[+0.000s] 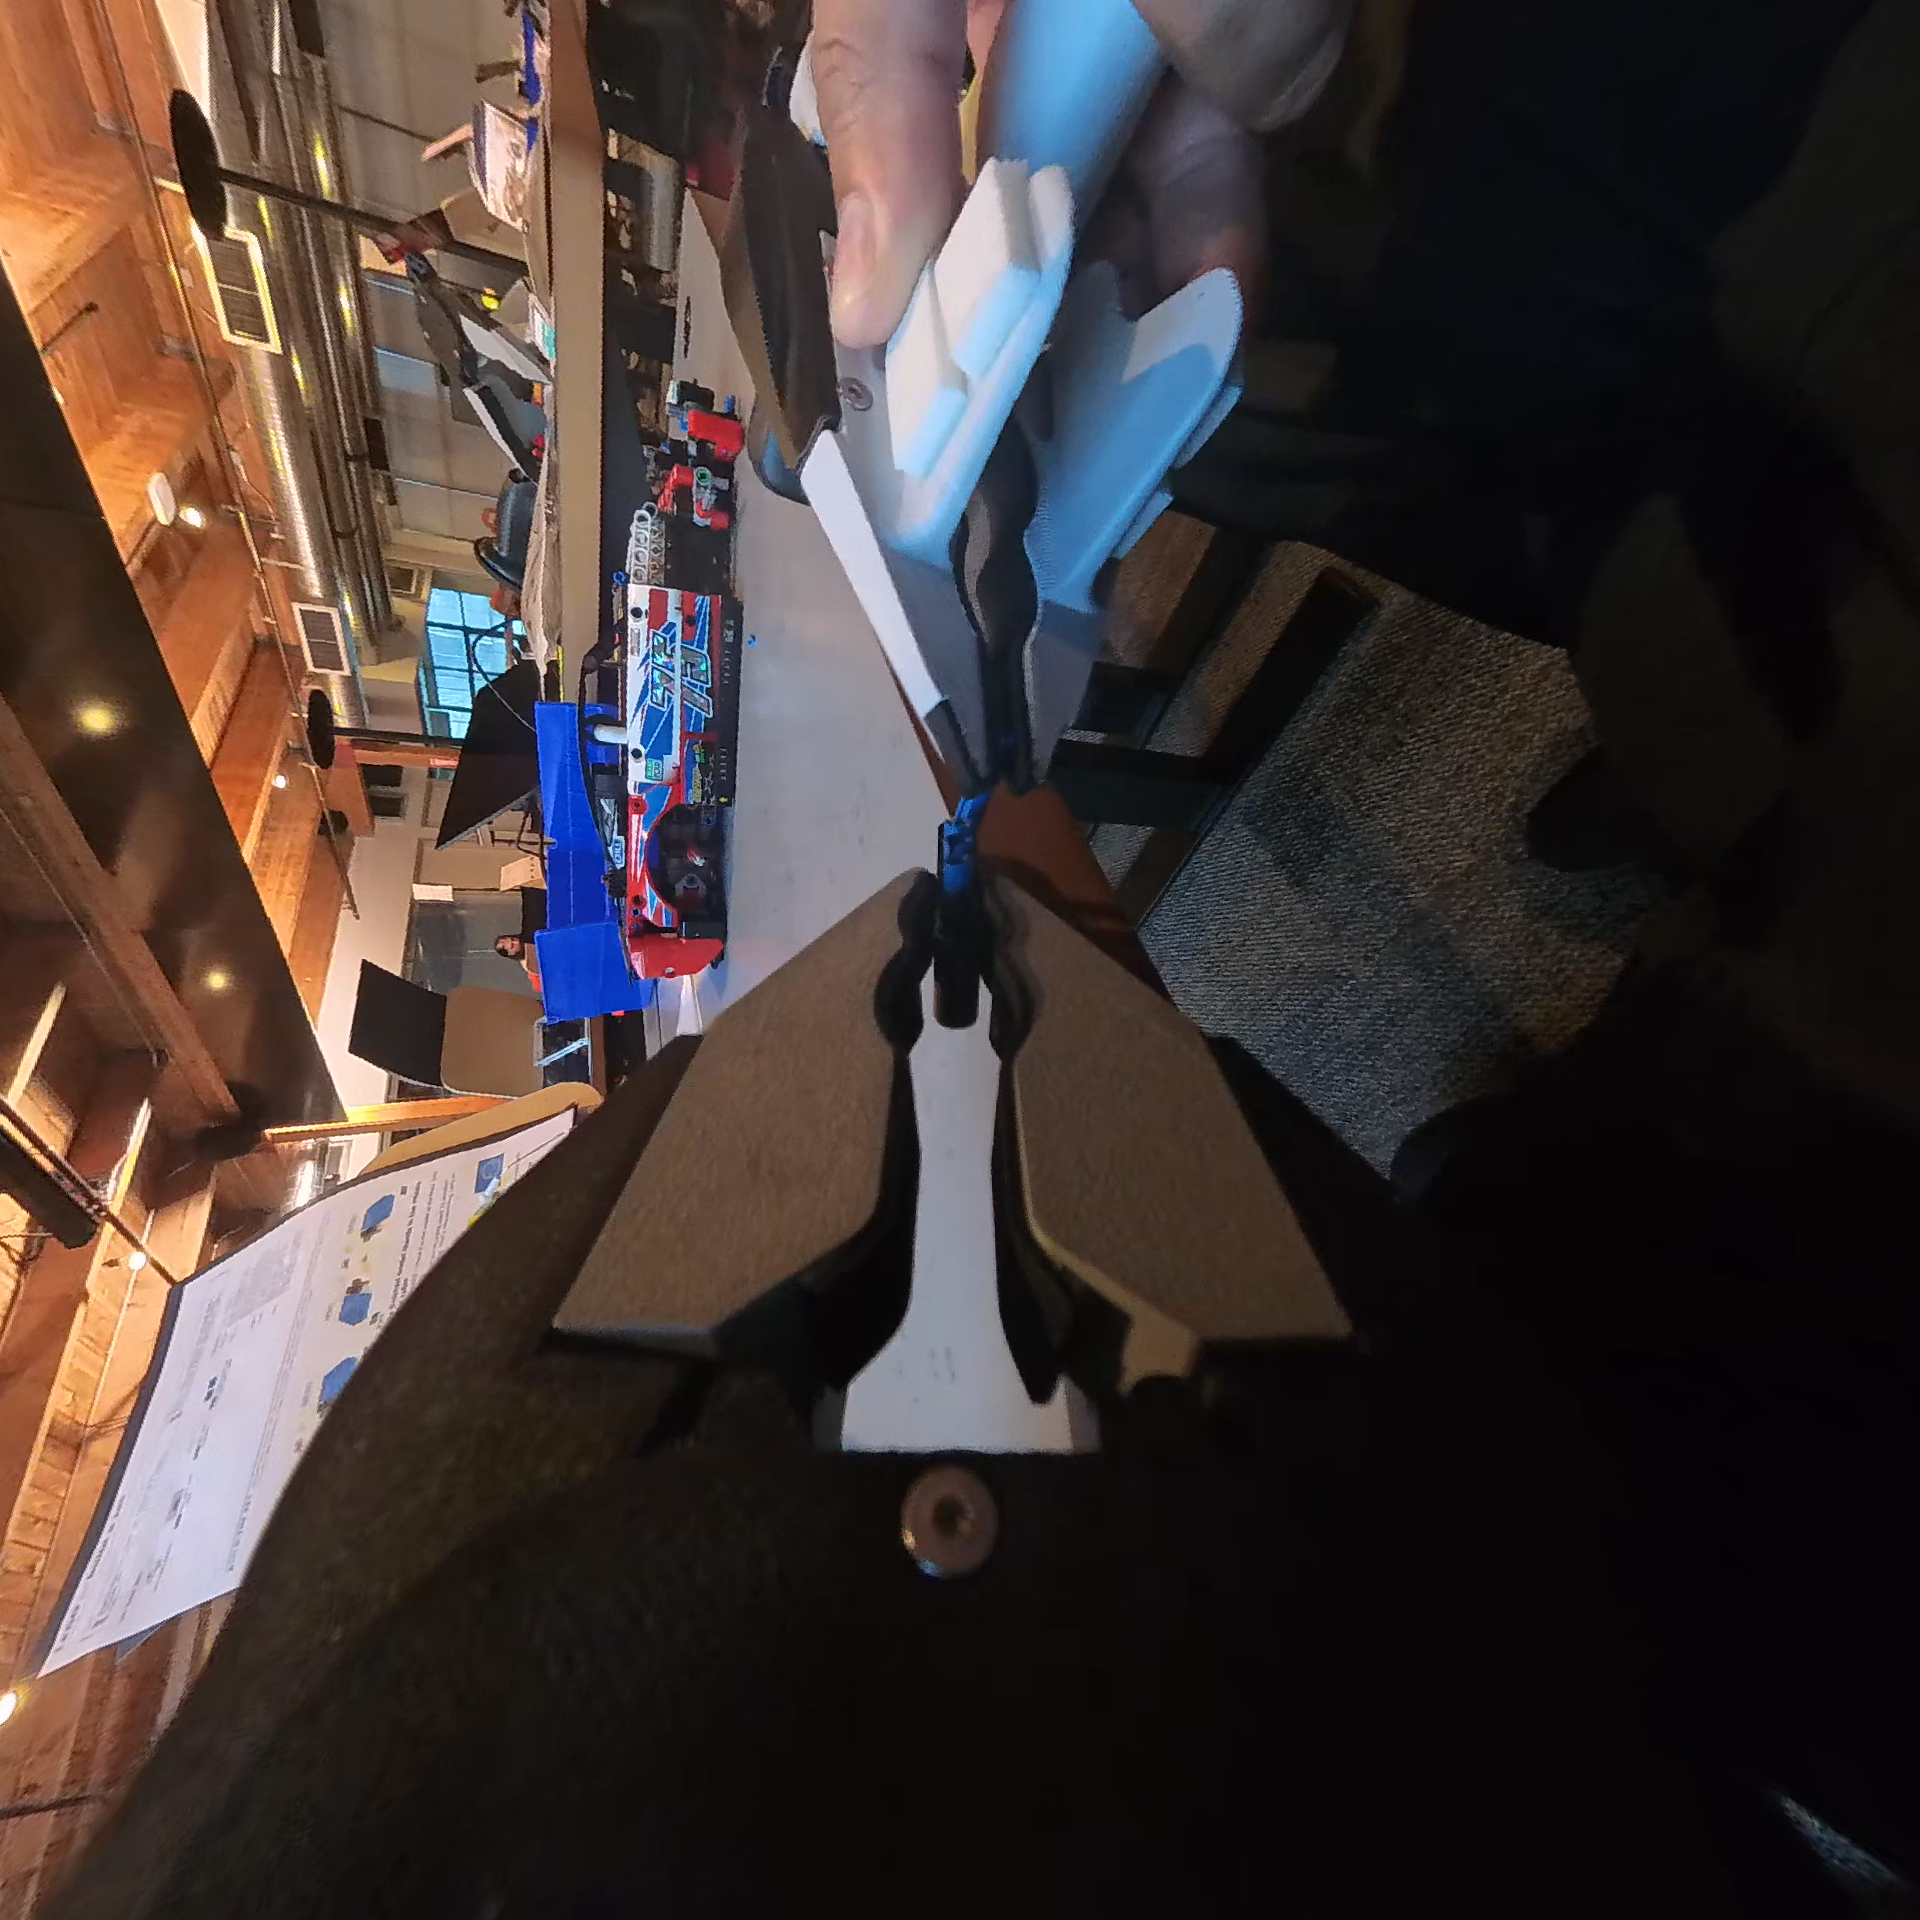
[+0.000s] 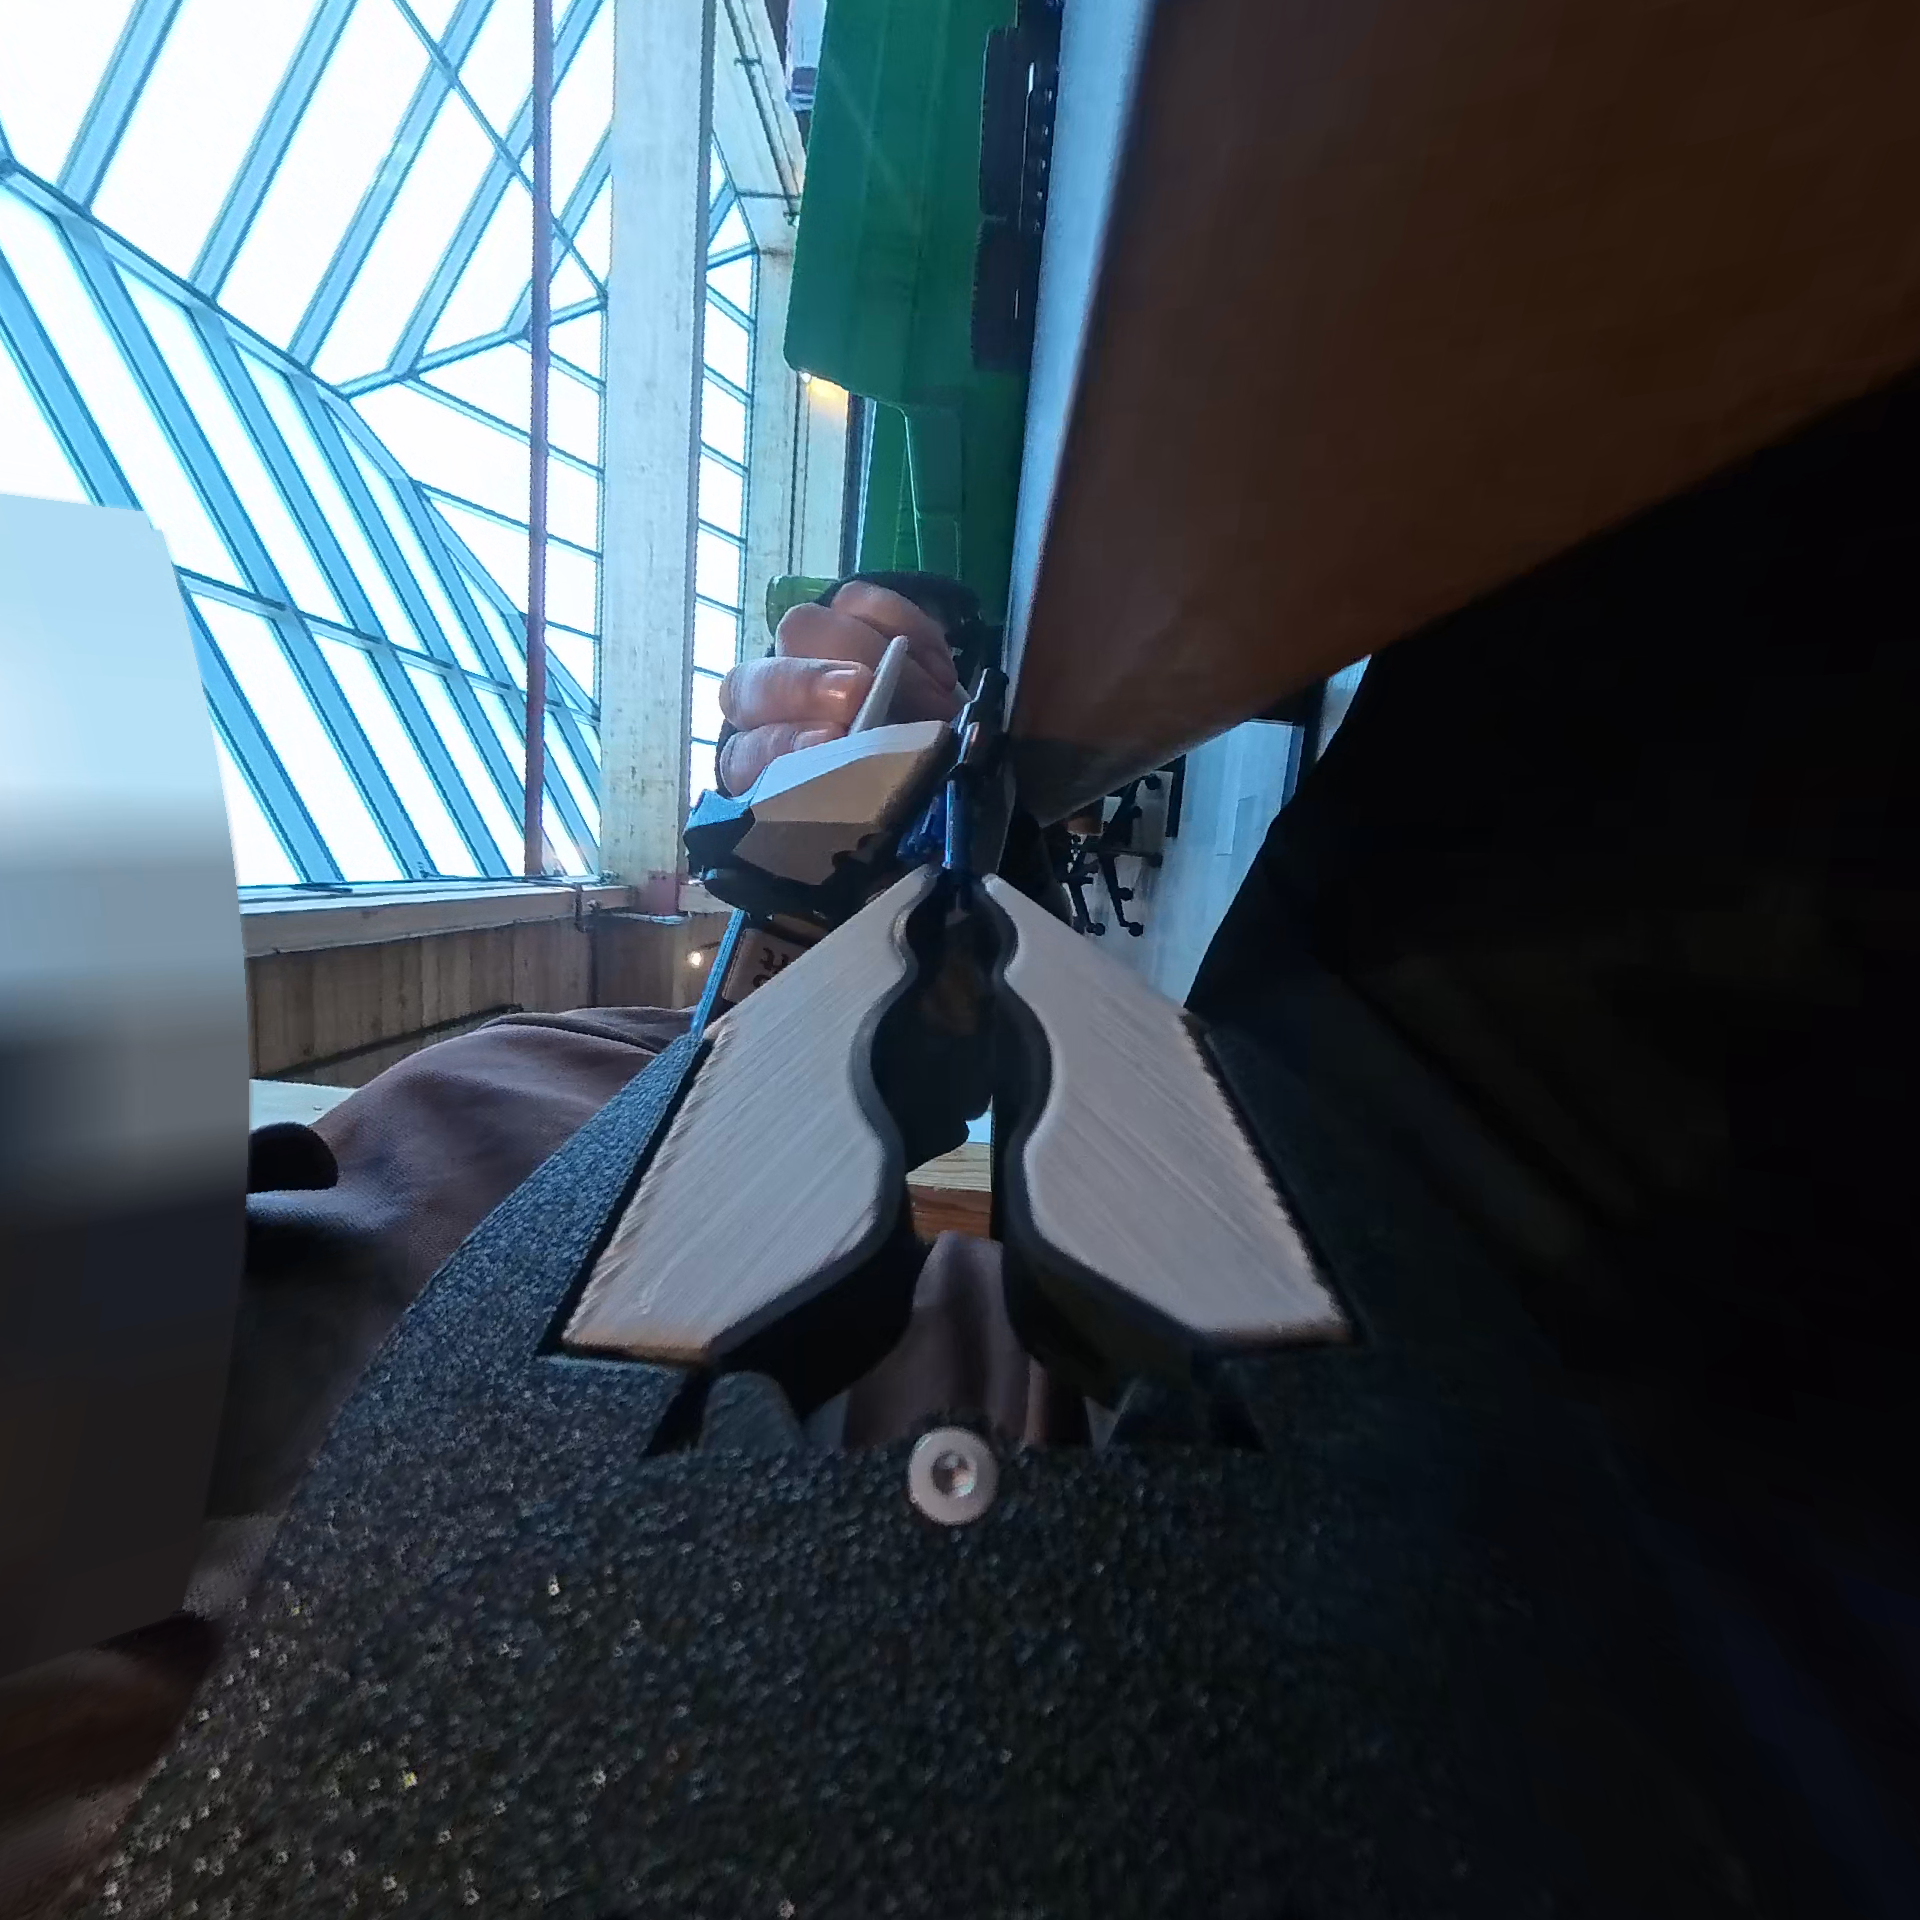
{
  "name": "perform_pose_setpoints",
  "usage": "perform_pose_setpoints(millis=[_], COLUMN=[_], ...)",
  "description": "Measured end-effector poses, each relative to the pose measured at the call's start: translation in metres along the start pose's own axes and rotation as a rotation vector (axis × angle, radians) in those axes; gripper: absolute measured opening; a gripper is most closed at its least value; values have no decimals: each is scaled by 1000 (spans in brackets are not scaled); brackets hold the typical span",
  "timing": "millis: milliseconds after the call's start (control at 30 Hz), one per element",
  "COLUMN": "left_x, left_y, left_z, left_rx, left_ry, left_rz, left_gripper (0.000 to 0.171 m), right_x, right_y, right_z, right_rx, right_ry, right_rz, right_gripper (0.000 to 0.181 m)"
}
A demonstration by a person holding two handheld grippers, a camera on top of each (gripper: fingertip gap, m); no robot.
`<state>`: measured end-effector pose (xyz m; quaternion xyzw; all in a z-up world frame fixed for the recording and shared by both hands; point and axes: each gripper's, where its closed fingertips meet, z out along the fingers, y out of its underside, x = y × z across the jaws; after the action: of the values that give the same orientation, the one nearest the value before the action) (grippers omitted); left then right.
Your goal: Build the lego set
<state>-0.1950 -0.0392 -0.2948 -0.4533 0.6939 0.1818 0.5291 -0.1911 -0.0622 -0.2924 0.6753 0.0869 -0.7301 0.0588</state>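
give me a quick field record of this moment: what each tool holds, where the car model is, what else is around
left tool: shut on a small black and blue lego piece
right tool: tips closed on the same piece's other end
position: tools meet tip to tip off the table edge, above carpet
car model: red, white and blue, on the white table, untouched
instruction sheet: propped at lower left in the left wrist view

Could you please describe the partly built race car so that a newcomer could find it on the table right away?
Start at the long pale table in the left wrist view. Near its far side the race car stands beside a blue stand. Its red, white and blue stickered body distinguishes it from the smaller red and black assemblies farther along.
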Motion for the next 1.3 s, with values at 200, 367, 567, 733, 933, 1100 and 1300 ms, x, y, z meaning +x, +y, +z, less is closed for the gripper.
perform_pose_setpoints(millis=[200, 367, 567, 733, 933, 1100, 1300], left_x=[-1, -1, -2, -2, -2, -2, -2], left_y=[0, 0, 1, 1, 1, 2, 2], left_z=[2, 2, 3, 3, 3, 3, 3], left_rx=[-5, -3, 0, 0, 1, 1, 1], left_ry=[-6, -6, -4, -4, -7, -9, -11], left_rz=[1, -4, -13, -14, -15, -18, -16], left_gripper=[6, 5, 5, 5, 5, 5, 5], right_x=[-1, -1, -2, -2, -2, -2, -2], right_y=[-2, -3, -3, -3, -4, -4, -4], right_z=[-2, -2, -2, -2, -2, -2, -2], right_rx=[8, 11, 14, 14, 15, 17, 17], right_ry=[-31, -45, -55, -61, -65, -67, -68], right_rz=[47, 68, 84, 90, 92, 92, 93], right_gripper=[2, 2, 2, 2, 2, 2, 2])
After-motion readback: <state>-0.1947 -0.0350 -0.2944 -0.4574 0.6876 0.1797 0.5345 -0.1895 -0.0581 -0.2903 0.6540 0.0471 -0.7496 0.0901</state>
